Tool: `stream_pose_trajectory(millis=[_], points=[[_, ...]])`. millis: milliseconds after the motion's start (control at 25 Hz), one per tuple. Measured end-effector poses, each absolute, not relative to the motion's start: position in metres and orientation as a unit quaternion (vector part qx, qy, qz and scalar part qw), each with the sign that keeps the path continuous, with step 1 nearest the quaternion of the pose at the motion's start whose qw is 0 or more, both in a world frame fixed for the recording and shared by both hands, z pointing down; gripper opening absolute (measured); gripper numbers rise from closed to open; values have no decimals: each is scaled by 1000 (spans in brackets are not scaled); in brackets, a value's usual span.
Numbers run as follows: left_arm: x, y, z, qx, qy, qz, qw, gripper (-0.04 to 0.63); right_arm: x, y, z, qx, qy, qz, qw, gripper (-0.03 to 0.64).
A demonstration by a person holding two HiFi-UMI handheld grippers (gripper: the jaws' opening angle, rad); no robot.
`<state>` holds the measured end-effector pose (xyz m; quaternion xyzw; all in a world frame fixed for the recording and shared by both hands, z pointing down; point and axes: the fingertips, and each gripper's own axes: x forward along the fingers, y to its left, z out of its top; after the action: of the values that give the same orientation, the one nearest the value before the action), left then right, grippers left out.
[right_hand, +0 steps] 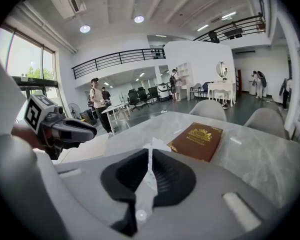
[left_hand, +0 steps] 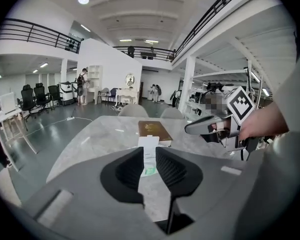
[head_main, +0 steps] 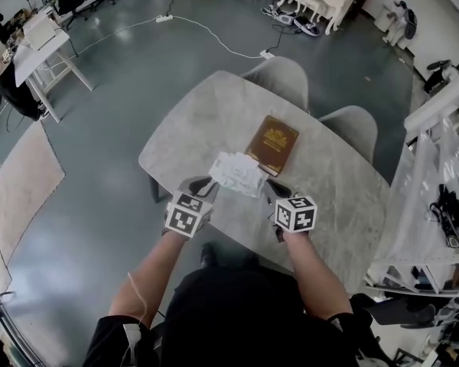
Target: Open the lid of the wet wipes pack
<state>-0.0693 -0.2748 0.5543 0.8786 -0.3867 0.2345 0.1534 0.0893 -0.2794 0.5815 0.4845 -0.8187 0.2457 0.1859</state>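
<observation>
Wet wipes pack (head_main: 237, 173): white, located over the near half of the counter (head_main: 344, 197), between the two hand-held grippers. In the head view its far edge overlaps the near corner of a brown book (head_main: 272, 144). Whether the pack rests on the counter or is clear of it cannot be determined. Lid condition not discernible.

Left hand-held gripper (head_main: 205, 185): at the pack's left end. The left gripper view shows its jaws narrowed onto the pack (left_hand: 149, 149), white material filling the gap between the pads.

Right hand-held gripper (head_main: 274, 189): at the pack's right end. The right gripper view shows its jaws almost together, pinching a thin white edge of the pack (right_hand: 149, 156).

Each hand-held gripper carries a cube with square markers and points away from the person and downward.

The book lies flat on the counter, gold emblem upward, just beyond the pack. Two grey chairs (head_main: 283, 75) stand at the counter's far side on a grey floor
</observation>
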Motion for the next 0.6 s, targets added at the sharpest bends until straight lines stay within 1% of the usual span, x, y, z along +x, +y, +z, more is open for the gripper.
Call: stream_pose_trajectory(millis=[120,400,600], points=[[-49,-269,527,879,-396,221,148,72,111,-264,549,473,-834,231,166,6],[12,-235,484,857,-458,177,158,49,205,-211,502,452,-859,211,114,3],[35,-214,458,841,-496,158,148,38,222,-191,485,415,-883,203,90,3]])
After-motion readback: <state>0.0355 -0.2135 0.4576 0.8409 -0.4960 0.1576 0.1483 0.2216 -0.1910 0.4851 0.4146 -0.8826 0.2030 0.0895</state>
